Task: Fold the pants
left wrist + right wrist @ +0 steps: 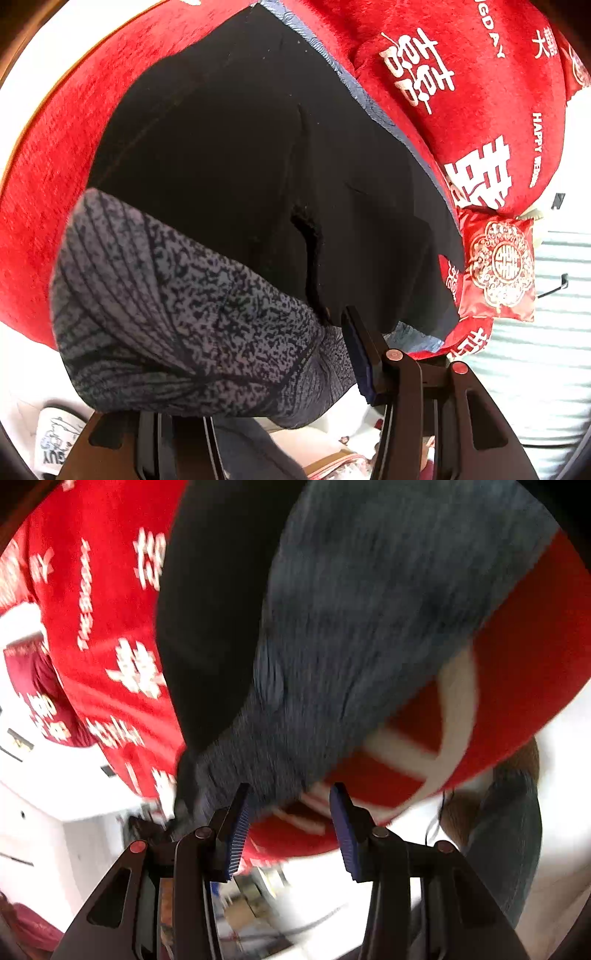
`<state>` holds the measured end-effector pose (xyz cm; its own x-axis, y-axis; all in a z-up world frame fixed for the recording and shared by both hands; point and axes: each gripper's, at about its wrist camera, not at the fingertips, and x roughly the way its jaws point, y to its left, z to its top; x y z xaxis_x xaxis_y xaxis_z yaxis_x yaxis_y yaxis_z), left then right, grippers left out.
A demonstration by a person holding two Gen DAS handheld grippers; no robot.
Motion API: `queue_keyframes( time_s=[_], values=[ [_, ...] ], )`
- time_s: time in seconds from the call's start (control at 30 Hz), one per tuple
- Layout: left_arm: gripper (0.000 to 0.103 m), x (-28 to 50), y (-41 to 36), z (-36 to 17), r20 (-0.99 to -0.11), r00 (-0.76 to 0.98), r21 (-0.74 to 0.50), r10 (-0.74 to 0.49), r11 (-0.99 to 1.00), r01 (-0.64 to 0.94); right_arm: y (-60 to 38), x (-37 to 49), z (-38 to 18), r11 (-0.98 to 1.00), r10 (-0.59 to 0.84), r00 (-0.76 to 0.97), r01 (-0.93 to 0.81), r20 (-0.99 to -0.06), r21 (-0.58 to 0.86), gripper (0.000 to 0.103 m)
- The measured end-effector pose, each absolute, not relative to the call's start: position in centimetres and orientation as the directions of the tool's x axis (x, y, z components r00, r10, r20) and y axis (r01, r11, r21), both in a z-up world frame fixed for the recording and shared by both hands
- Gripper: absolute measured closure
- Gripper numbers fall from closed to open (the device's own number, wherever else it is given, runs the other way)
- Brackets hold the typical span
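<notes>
Black pants (240,166) lengthwise across red blanket (44,192), grey lining turned up

The whole right wrist view is smeared by motion, so the weave of the pants (351,635) and the white characters on the red blanket (107,635) cannot be read. In the left wrist view, a grey speckled fold of the pants (177,306) hides the left finger of the left gripper (258,369), so its grip cannot be judged. The top edge cuts off the pants' far end.
</notes>
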<state>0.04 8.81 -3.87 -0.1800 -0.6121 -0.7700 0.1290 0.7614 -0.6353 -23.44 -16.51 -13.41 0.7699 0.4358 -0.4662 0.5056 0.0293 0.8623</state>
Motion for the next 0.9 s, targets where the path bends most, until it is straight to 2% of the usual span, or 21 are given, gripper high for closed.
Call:
queue_keyframes(
  time_s=[0.1,0.23,0.27,0.3,0.33,0.4,0.5,0.63,0.77,0.9],
  values=[
    [0.052,0.1,8.8,-3.9,-0.784,-0.193,-0.618,-0.589,0.771,0.156,-17.5,-24.1,-13.2,-0.023,0.375,0.815,0.485,-0.442,0.874,0.055],
    [0.052,0.1,9.0,-5.0,-0.811,-0.199,-0.581,-0.551,0.799,0.154,-18.2,-24.4,-13.8,-0.104,0.365,0.833,0.480,-0.416,0.871,0.058],
    [0.052,0.1,9.1,-5.2,-0.818,-0.197,-0.570,-0.540,0.808,0.152,-18.3,-24.4,-14.2,-0.144,0.362,0.837,0.485,-0.410,0.862,0.069],
    [0.052,0.1,9.1,-5.4,-0.827,-0.192,-0.557,-0.528,0.817,0.153,-18.4,-24.5,-14.3,-0.163,0.354,0.840,0.488,-0.411,0.857,0.093],
    [0.056,0.1,9.2,-5.4,-0.833,-0.186,-0.548,-0.521,0.823,0.151,-18.7,-24.8,-14.1,-0.169,0.338,0.843,0.493,-0.420,0.854,0.095],
    [0.067,0.1,9.5,-5.3,-0.823,-0.187,-0.563,-0.536,0.814,0.145,-18.2,-24.5,-13.2,-0.151,0.332,0.843,0.491,-0.424,0.858,0.095],
    [0.067,0.5,9.4,-4.3,-0.829,-0.175,-0.555,-0.531,0.819,0.145,-19.4,-23.4,-10.4,-0.076,0.361,0.821,0.498,-0.442,0.864,0.095],
    [0.067,2.2,7.9,-0.4,-0.837,-0.125,-0.548,-0.533,0.819,0.170,-22.0,-21.1,-6.8,0.013,0.415,0.787,0.496,-0.456,0.868,0.095],
    [0.067,6.2,5.2,3.6,-0.843,-0.041,-0.534,-0.537,0.824,0.189,-26.6,-16.5,-3.1,0.108,0.474,0.756,0.460,-0.452,0.881,0.095],
    [0.066,11.1,1.8,4.9,-0.849,0.035,-0.513,-0.528,0.838,0.184,-31.3,-10.7,-1.2,0.190,0.535,0.700,0.445,-0.472,0.875,0.095]
  ],
)
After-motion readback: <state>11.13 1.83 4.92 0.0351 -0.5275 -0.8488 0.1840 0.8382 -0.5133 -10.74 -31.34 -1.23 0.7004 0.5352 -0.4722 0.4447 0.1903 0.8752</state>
